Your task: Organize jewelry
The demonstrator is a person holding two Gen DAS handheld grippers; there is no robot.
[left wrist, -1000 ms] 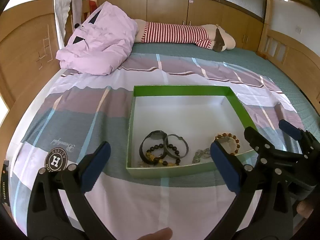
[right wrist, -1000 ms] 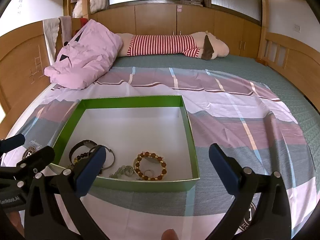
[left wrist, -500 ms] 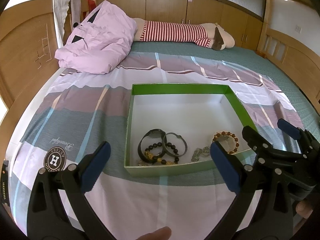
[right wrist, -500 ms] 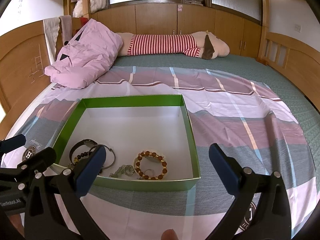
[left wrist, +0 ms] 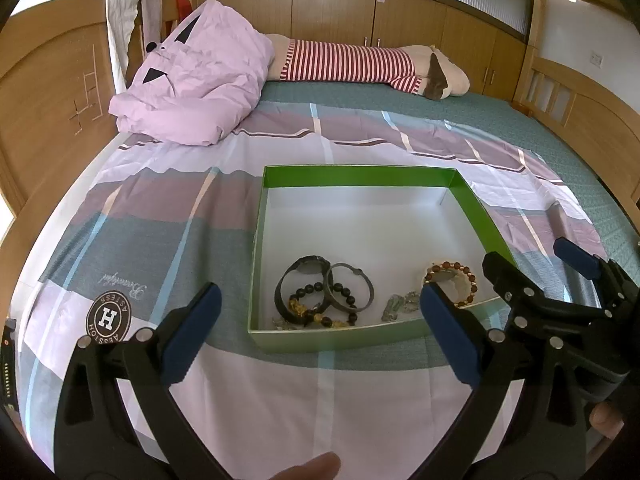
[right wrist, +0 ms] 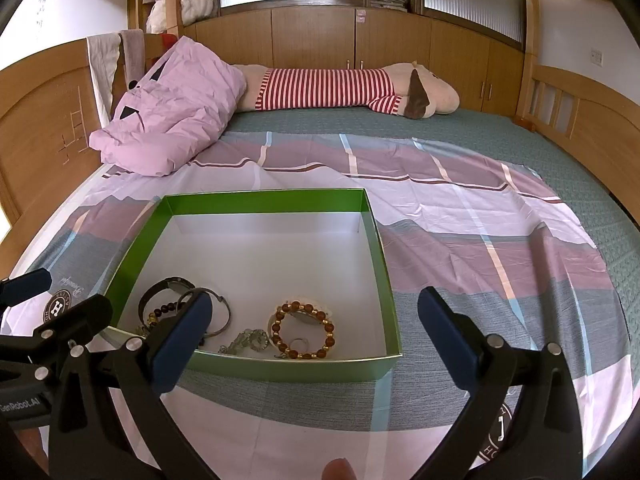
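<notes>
Both grippers hang wide open and empty over the bedsheet point(left wrist: 320, 400) at the bottom of their frames. Ahead of the left gripper point(left wrist: 320, 332), mid-frame, sits the green box point(left wrist: 360, 176), with the black bracelets point(left wrist: 316, 300) along its near wall. Just above the right gripper point(right wrist: 316, 328) lies the amber bead bracelet point(right wrist: 303, 330), beside a small chain point(right wrist: 248, 340).
</notes>
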